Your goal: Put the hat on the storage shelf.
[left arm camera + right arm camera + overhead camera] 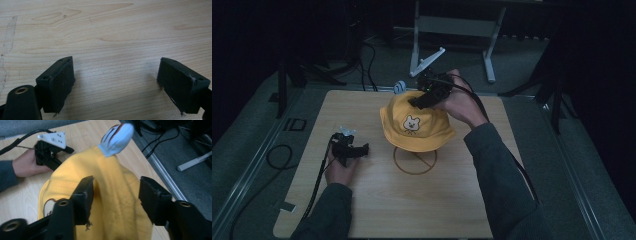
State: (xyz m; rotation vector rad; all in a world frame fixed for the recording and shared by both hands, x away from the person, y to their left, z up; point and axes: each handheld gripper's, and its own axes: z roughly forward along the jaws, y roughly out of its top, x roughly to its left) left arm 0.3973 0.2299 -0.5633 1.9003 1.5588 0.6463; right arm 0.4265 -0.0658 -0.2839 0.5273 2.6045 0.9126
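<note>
On the table, near its middle, one yellow hat sits raised on a wooden stand whose ring base shows just below the brim. At the far side of the hat's crown, the right hand-held gripper reaches in from the right, its jaws pointing toward the crown. In the right gripper view its two black pads stand apart on either side of a ridge of the yellow cloth; cloth lies between them, but the pads do not press on it, so this hand-held gripper is released.

The hat stands upright, crown up and brim down all round. Its bear-face patch faces the person's side of the table. One small blue-and-white ear sticks up at the far edge of the crown; in the right gripper view it shows as a pale blue tab with dark stripes, pointing away from the jaws.

Well apart to the left, the left hand-held gripper lies low over the table in the person's left hand, pointing right toward the stand. Its own view shows both pads spread wide over bare wood, nothing between them: released as well.

Counted: one hat, one stand, two hand-held grippers.
</note>
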